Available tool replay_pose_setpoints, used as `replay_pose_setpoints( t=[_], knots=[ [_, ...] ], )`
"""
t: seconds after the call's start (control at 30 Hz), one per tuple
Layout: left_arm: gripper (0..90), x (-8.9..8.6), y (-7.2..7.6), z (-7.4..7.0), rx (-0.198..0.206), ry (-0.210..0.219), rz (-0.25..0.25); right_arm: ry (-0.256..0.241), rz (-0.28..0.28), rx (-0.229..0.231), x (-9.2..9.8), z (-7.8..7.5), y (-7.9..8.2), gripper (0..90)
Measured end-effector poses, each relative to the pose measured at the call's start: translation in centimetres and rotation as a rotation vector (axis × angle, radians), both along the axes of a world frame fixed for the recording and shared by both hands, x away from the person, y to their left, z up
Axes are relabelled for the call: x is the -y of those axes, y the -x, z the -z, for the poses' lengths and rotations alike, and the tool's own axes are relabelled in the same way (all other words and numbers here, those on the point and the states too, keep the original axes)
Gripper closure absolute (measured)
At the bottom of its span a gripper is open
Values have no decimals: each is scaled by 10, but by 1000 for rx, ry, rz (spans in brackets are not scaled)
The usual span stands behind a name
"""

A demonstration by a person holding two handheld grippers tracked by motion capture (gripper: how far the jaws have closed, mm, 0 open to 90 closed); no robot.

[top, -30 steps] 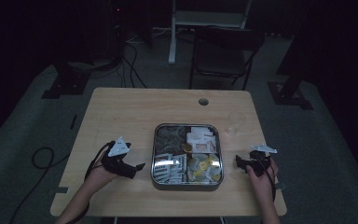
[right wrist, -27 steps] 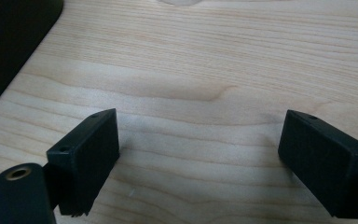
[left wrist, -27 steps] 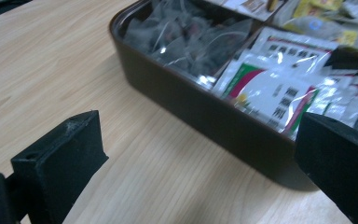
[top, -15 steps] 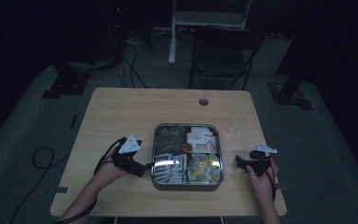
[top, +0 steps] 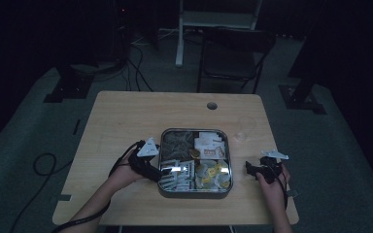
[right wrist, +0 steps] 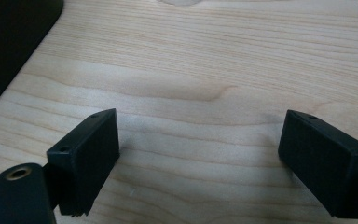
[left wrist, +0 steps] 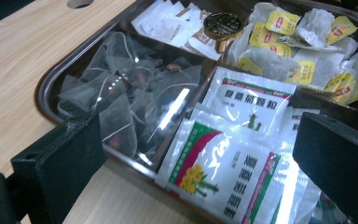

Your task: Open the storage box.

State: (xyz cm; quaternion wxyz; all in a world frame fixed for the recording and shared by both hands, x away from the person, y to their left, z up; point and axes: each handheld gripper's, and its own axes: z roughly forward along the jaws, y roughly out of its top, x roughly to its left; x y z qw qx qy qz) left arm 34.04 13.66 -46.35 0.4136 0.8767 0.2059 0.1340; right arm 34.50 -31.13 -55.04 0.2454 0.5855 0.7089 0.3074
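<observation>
A square metal tray (top: 194,194) with compartments sits at the table's middle front. It holds mesh pyramid tea bags (left wrist: 121,93), white-and-green sachets (left wrist: 223,163), yellow-tagged tea bags (left wrist: 298,46) and white packets (left wrist: 168,23) around a gold knob (left wrist: 223,23). My left gripper (top: 162,174) is open at the tray's near left rim (left wrist: 51,84). In the left gripper view its jaws straddle the green sachets without touching them. My right gripper (top: 252,169) rests right of the tray, open, and in its own view there is bare wood (right wrist: 198,149) between its jaws.
The wooden table (top: 126,121) has a round cable hole (top: 211,105) near its far edge. A dark chair (top: 233,53) stands behind the table, and cables (top: 43,162) trail on the floor at the left. The tray's dark side (right wrist: 9,37) lies left of my right gripper.
My left gripper has moved right, from the bare table up to the tray's left rim over the sachets. The right gripper has stayed in place.
</observation>
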Motion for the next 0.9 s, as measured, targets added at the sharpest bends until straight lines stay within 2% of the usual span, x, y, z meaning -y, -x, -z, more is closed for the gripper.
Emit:
replay_pose_setpoints(
  t=[0.53, 0.9],
  knots=[
    [24, 33, -10, 3, -32, 10, 68, 0, 0, 0, 0, 0, 0, 120],
    [55, 54, -19, 2, -28, 1, 96, 0, 0, 0, 0, 0, 0, 121]
  ],
)
